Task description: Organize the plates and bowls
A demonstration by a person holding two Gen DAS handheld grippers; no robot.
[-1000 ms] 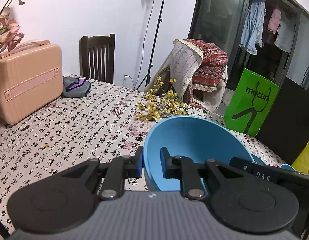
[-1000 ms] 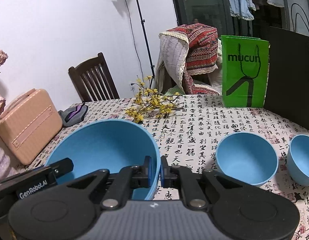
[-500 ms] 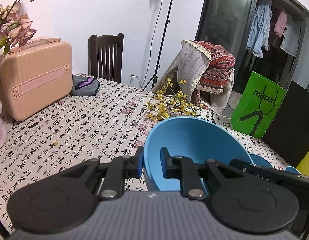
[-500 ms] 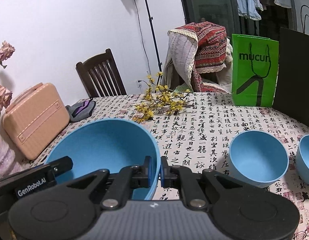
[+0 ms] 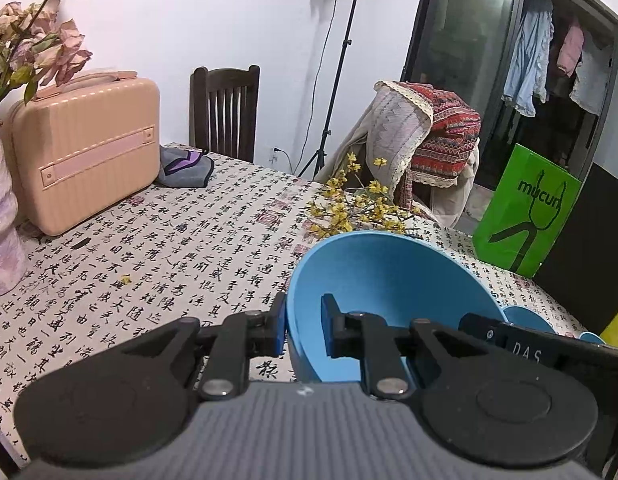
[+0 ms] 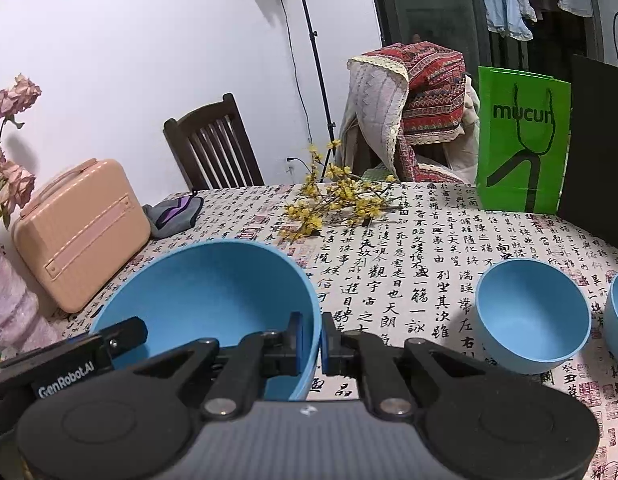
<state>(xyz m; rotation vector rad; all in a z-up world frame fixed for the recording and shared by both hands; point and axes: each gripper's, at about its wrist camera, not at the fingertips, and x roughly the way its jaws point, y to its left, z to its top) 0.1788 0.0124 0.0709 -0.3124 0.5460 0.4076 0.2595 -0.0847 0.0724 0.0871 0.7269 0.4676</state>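
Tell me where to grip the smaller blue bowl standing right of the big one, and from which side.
Grip the smaller blue bowl by its thin rim, one jaw inside and one outside, probably coming from the near side. It stands upright and open on the tablecloth, its round wall likely too wide to span. The large blue bowl is held the same way.

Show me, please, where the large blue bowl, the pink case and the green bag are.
large blue bowl [image 6: 213,292]: right wrist view, inner wall.
pink case [image 5: 85,152]: left wrist view, front face.
green bag [image 6: 523,140]: right wrist view, printed front.
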